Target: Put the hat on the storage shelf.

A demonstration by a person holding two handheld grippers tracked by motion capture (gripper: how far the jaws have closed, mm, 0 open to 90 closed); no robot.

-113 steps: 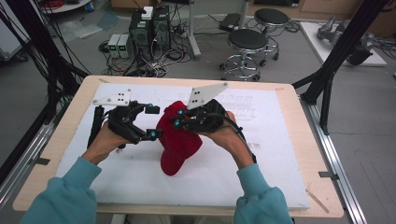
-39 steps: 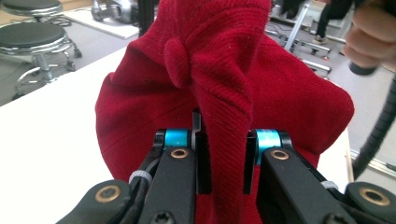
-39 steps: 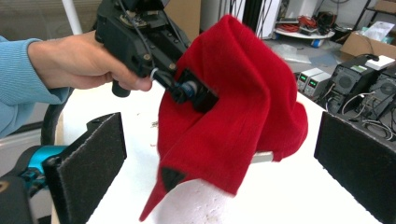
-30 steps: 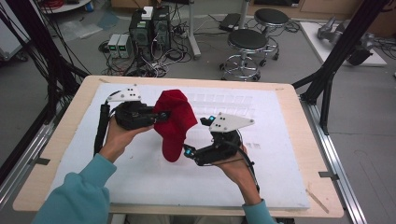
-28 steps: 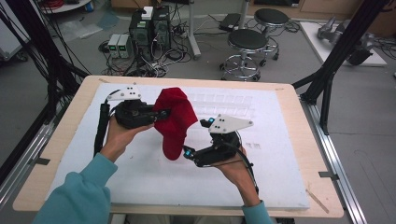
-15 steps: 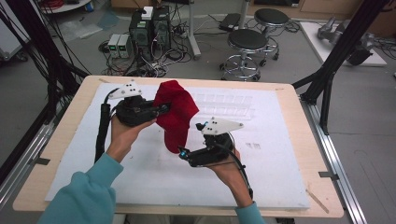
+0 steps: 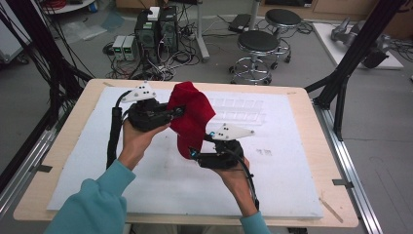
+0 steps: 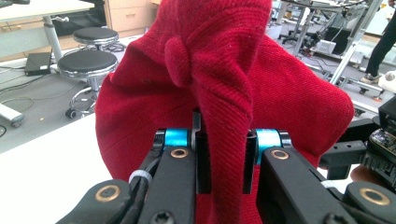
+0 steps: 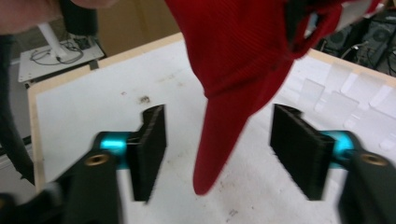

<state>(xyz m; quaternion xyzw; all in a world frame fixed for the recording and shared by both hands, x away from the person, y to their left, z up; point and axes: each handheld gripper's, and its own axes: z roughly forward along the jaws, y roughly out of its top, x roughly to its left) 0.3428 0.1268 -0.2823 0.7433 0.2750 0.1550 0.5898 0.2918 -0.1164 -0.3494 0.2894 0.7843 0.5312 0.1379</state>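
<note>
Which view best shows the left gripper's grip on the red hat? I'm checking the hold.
Left gripper view: the left gripper is shut on the red hat. The high view is distant; the right gripper view shows its hanging brim.

Red cloth [image 8: 224, 84]: ribbed knit, matt. Tongs' pads [image 9: 299, 149]: black ridged rubber. Table [image 7: 311, 105]: pale wood; white matt sheet [image 7: 160, 185].

No text, label, brand, number or sign can be read in any view. No lettering is seen on the red ribbed knitted cloth [image 8: 261, 93], and none on the white mat [image 7: 160, 180] over the pale wooden table [image 7: 316, 112]. Any markings on the distant grey equipment boxes [image 7: 124, 47] on the floor are too small to be made out.
</note>
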